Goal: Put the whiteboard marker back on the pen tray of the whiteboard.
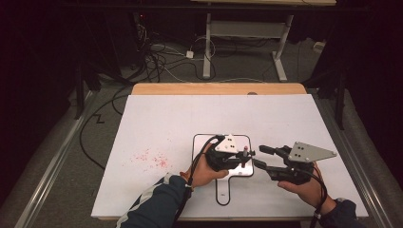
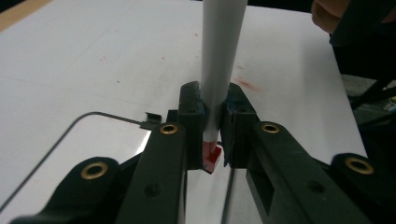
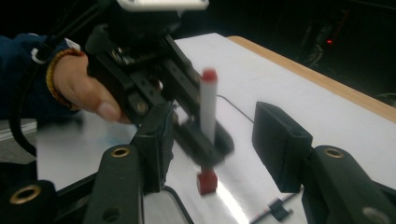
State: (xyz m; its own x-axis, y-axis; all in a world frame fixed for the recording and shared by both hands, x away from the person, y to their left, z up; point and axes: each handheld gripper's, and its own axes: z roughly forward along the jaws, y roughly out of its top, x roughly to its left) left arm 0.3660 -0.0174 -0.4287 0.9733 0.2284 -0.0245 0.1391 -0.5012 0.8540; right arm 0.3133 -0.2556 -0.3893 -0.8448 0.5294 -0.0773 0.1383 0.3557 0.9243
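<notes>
Holding a white marker (image 2: 219, 56) upright above the small whiteboard (image 1: 202, 142), with the left claw (image 1: 247, 154) closed tight on the lower part of the barrel. Seen from the left gripper view: both pads (image 2: 191, 112) pressed on the plastic, one red end (image 2: 211, 158) sticking out below them toward the whiteboard's surface. Seen from the right gripper view: the other red end (image 3: 209, 74) on top, well above the whiteboard, and the left claw (image 3: 196, 135) across the middle of the picture.

Waiting just to the right of the whiteboard, on the marker's level: right claw (image 1: 260, 156), about half open, with nothing inside. Points its jaws at the marker, with clear space on both sides, touching nothing.

Lying left of the whiteboard on the table (image 1: 166, 118): some red specks (image 1: 152, 159), probably ink.

About handling: probably very light, stiff, smooth and round, so likely to turn or slip between flat pads if squeezed weakly. Not fragile, but a pulled cap can come off suddenly. Best to take hold across the barrel, near the free upper part above the left claw, or squarely on a red end if that is the cap, keeping the pads centred on the round body.
</notes>
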